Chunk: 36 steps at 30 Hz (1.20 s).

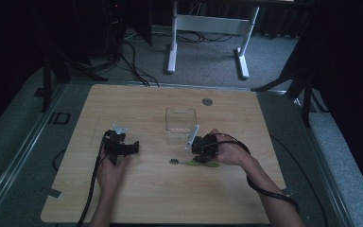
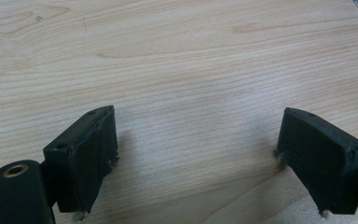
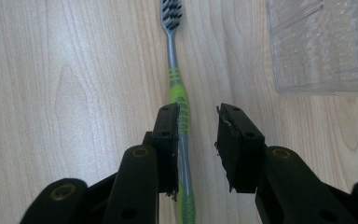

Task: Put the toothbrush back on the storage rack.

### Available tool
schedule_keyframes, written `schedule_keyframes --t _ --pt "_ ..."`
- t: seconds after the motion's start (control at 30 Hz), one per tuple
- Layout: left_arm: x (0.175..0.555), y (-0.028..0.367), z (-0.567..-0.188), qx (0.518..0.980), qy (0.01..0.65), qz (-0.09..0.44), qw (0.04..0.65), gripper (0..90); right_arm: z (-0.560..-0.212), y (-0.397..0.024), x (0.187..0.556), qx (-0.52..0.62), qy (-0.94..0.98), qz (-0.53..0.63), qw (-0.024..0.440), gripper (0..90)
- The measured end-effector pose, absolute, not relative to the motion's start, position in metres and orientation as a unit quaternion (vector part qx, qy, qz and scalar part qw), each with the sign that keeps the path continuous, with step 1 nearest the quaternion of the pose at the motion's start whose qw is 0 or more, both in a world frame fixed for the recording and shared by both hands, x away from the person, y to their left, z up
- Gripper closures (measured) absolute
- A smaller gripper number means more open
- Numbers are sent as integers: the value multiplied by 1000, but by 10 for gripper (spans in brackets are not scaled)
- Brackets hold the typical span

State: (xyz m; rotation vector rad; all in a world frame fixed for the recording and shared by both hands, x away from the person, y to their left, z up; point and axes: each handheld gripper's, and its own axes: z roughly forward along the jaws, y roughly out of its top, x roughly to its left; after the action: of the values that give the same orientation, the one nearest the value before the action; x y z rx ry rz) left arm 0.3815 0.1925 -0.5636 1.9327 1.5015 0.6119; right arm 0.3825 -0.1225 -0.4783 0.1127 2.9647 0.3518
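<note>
The left tongs [image 1: 123, 146] are idling wide open over bare worktop [image 1: 137, 198]. Near mid-worktop, the right tongs [image 3: 196, 133] are straddling the green toothbrush [image 3: 178, 100], partly open; they should centre before closing, beside the clear container [image 3: 326, 42].

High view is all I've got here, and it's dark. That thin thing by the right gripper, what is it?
Observer: A toothbrush, green and grey handle, dark bristles pointing away from the right gripper.
Operator: Is it gripped?
Observer: No. The jaws stand apart, with the handle beside the left-hand jaw in the right gripper view.
Operator: And the left gripper?
Observer: The left gripper is wide open over bare table.
</note>
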Motion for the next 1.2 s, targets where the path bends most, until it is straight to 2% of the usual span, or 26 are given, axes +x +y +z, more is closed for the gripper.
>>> schedule_keyframes --t 1.2 --pt "382 193 -564 730 567 231 304 127 -493 -115 385 22 994 86 58 695"
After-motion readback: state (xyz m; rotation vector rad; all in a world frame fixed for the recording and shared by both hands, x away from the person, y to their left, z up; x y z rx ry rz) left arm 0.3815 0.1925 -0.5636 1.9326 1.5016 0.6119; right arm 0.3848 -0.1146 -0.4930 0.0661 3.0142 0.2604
